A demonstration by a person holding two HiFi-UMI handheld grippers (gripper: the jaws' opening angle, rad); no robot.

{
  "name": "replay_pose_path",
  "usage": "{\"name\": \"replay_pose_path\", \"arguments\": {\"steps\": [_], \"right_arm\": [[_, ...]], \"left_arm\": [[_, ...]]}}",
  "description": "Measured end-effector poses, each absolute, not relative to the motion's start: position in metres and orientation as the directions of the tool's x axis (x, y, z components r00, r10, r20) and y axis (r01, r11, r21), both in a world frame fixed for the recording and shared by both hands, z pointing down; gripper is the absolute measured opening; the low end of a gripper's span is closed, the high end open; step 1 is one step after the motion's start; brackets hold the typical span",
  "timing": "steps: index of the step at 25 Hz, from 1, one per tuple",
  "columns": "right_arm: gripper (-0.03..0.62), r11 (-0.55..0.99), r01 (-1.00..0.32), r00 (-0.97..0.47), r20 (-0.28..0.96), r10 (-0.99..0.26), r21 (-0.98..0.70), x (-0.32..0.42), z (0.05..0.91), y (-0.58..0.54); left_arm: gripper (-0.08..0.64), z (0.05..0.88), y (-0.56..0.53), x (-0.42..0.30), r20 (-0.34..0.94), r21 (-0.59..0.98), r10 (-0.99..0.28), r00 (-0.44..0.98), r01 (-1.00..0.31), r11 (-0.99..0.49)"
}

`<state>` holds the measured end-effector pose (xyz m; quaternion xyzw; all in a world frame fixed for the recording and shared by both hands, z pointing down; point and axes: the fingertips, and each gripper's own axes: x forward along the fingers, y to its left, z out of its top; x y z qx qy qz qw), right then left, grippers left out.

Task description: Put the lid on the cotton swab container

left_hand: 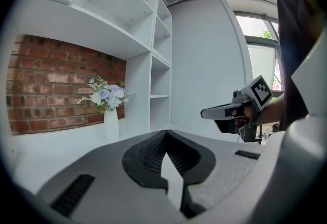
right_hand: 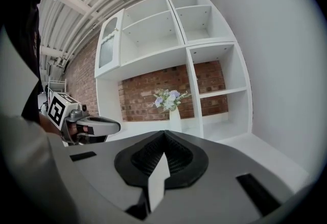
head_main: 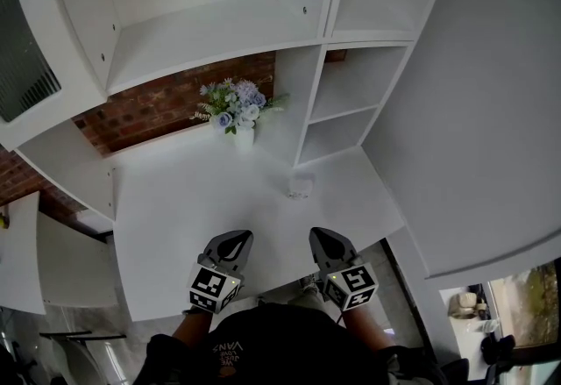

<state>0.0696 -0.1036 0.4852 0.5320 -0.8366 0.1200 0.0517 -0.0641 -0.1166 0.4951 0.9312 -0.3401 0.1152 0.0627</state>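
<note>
Both grippers sit low at the desk's near edge, the left gripper [head_main: 231,245] and the right gripper [head_main: 327,243], each with its jaws closed tight and nothing in them. That little clear thing farther out on the desk [head_main: 193,199] is the cotton swab container [head_main: 299,188]. It's ahead of the right gripper and a touch inward, so I'd say the right is nearer. It's too small to tell its long axis, whether swabs are inside, or where the lid is. The only other holder is the vase [head_main: 244,136] at the back, with flowers [head_main: 235,103] in it.
</note>
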Motion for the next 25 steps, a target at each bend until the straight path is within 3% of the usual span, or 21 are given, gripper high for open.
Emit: {"name": "replay_pose_path", "arguments": {"steps": [25], "right_arm": [[-0.001,0.363,-0.925,-0.379,0.252,-0.890,-0.111,0.064,0.491,-0.105]], "left_arm": [[0.006,0.493,-0.118,-0.063,0.239,0.046,-0.586,0.774,-0.612,-0.790]]}}
